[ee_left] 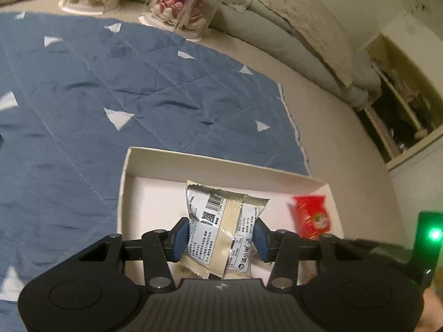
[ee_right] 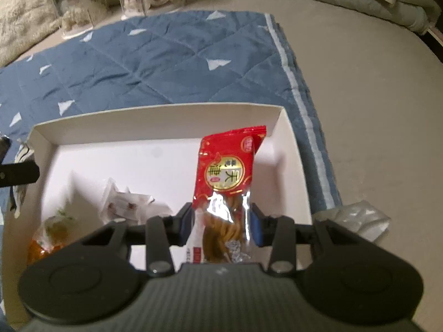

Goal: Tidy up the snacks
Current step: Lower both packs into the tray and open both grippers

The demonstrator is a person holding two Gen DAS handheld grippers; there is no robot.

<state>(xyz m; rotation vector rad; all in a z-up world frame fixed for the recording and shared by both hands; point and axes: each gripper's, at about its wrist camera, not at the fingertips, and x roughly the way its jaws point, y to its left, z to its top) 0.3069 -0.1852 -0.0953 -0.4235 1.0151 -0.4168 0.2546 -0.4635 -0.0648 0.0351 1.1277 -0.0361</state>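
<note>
While both grippers hang over the white box (ee_right: 155, 116), each has a snack between its blue pads: the left gripper (ee_left: 220, 238) pinches a silver-and-cream packet (ee_left: 221, 221) at its middle, barcode side up, the packet jutting ahead of the fingers (ee_left: 180, 238) over the box floor. Its pads sit against the wrapper's two sides, so call that a grip. Off to that gripper's right, inside the box near the right wall, the red packet (ee_left: 311, 215) shows, blurred. Over on the right gripper (ee_right: 220, 228), the jaws are nearly pressed together on that same red packet (ee_right: 229, 166), clamped at its clear lower part where brown twisted sticks show through; the red printed end points forward and away, over the box's far right corner. To this gripper's left, low in the box, lie a white wrapper (ee_right: 124, 202) and, nearer the left wall, an orange snack (ee_right: 47, 238), both blurred. A black piece of the other tool (ee_right: 16, 174) pokes in at the left edge. Beyond the box, ahead of both grippers, spreads a blue quilt (ee_left: 110, 96) with white triangles, on a beige bed (ee_right: 360, 83). Further ahead stand clear cases (ee_left: 191, 5) with plush shapes inside. Just right of the right gripper, outside the box, lies a crumpled clear bag (ee_right: 357, 218).
</note>
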